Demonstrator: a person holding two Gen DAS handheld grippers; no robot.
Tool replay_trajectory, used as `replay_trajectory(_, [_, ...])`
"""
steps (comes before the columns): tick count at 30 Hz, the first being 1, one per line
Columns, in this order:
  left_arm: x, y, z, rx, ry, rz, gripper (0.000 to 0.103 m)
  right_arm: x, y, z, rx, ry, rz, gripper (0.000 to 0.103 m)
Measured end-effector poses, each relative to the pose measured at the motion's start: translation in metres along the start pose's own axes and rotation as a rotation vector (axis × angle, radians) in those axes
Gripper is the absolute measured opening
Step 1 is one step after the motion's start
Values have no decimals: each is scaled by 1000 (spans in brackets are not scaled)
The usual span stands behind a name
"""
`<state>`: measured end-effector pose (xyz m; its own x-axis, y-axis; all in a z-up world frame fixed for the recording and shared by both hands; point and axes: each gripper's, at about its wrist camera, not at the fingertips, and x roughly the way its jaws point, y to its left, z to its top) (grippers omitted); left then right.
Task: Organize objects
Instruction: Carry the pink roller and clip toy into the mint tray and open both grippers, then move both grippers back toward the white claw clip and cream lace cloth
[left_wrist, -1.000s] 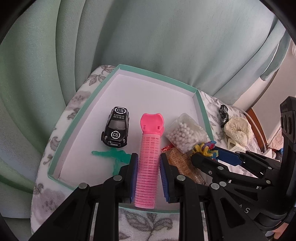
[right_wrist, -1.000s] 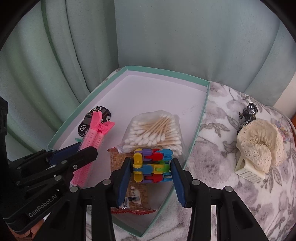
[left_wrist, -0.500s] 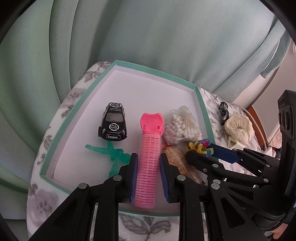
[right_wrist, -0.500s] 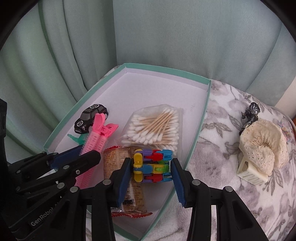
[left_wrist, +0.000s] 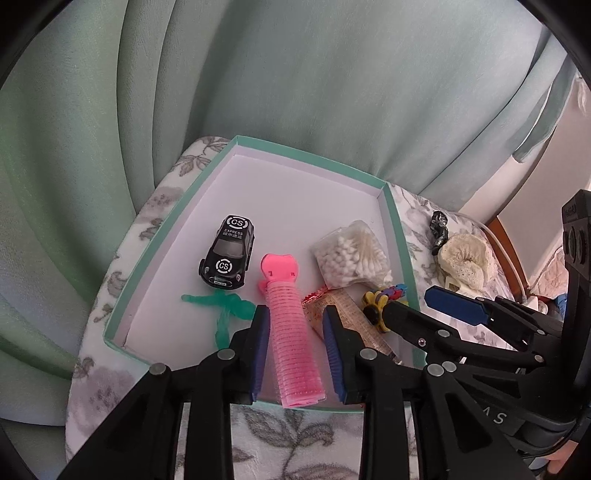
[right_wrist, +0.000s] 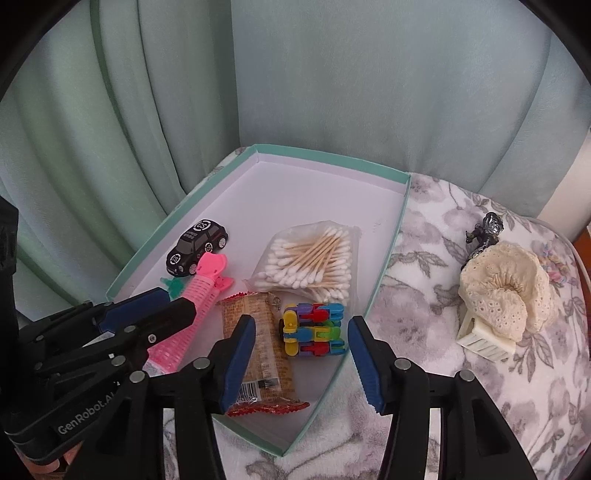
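Inside the tray (right_wrist: 388, 254), both grippers gape: left (left_wrist: 293, 347) straddling the pink roller (left_wrist: 290, 339), right (right_wrist: 301, 354) beside the snack packet (right_wrist: 258, 343).

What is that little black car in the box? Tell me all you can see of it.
The black toy car looks like glossy plastic or metal, with white "CS" circles on roof and bonnet and "EXPRESS" lettering. It stands upright on its wheels on the white floor of the teal-rimmed box, near the left wall, beside the pink hair roller. No gripper touches it.
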<state>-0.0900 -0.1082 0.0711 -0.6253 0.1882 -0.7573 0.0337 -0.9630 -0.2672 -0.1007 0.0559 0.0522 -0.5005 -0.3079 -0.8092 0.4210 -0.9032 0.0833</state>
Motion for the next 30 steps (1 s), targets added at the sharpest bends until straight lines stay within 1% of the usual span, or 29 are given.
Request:
replay_trajectory(5, [-11,-1,-4,-3,-15,5,30,-11,-5,-7,14,-10,-4,56])
replay_trajectory(8, [-20,-1,-11,-11,-24,24,32,-15,-9,-14,29,-8,-4,56])
replay_trajectory(9, [-22,0,-13,-13,-27,33,34,-15,-10,-16,33,-7,-6,56])
replay_trajectory(10, [-23,0,-14,-13,-28,42,43,-16,-11,-18,38,-6,-7,56])
replay_trajectory(11, [-23,1,-16,-14,-28,49,49,-18,-12,-21,44,-7,-8,57])
replay_trajectory(13, [-25,2,-18,-15,-25,60,51,-20,-14,-26,54,-6,-7,63])
replay_trajectory(15, [-26,4,-20,-17,-19,83,57,-22,-16,-31,59,-6,-4,70])
replay_trajectory(16, [-27,5,-22,-17,-20,96,62,-23,-16,-33,60,-7,-4,71])
replay_trajectory(17, [-28,5,-23,-18,-22,106,64,-24,-17,-36,61,-8,-4,75])
replay_trajectory(19, [-29,7,-27,-21,-19,115,64,-26,-18,-40,65,-13,-12,80])
replay_trajectory(21, [-30,9,-30,-25,-17,126,71,-28,-19,-44,71,-21,-17,89])
replay_trajectory(22, [-30,10,-31,-26,-18,133,77,-30,-20,-45,74,-27,-18,91])
replay_trajectory(23, [-31,11,-32,-26,-21,138,77,-31,-21,-47,77,-30,-20,96])
replay_trajectory(25, [-31,13,-34,-34,-22,150,79,-32,-22,-49,79,-36,-21,98])
replay_trajectory(28, [-33,17,-37,-48,-24,164,86,-35,-23,-53,82,-40,-24,102])
replay_trajectory(30, [-33,18,-38,-56,-22,178,86,-36,-24,-54,83,-45,-25,103])
